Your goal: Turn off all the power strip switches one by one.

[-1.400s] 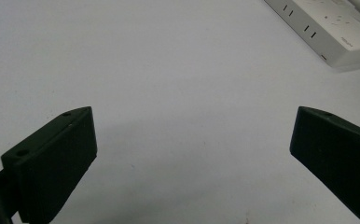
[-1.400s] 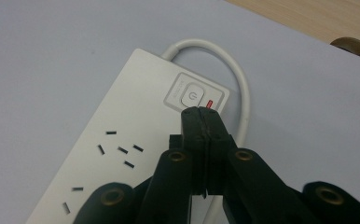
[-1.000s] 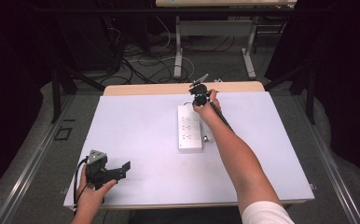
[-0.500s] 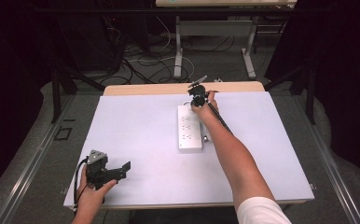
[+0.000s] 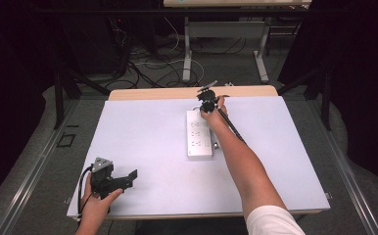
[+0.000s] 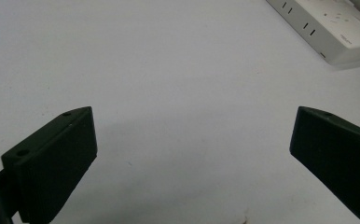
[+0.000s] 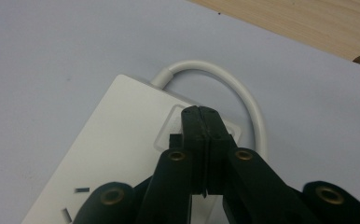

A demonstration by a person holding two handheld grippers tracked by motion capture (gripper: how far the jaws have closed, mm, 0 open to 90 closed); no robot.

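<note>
Little has moved over the last second: the right gripper (image 5: 205, 98) has stayed at the far end of the power strip (image 5: 198, 142), shifting only slightly, and the left gripper (image 5: 112, 178) has kept its place.

Taking the power strip as the landmark, the left gripper sits well to its left and nearer the person, low over the white table (image 5: 143, 127), held by the left hand (image 5: 95, 205). Its jaws are spread wide with nothing between them; the left gripper view shows the strip's near end (image 6: 327, 28) off at the upper right.

The power strip lies lengthwise near the table's middle. The right gripper is at its far end, jaws pressed together (image 7: 205, 128) over the square button there. The white cord (image 7: 225, 79) curves from that end.
</note>
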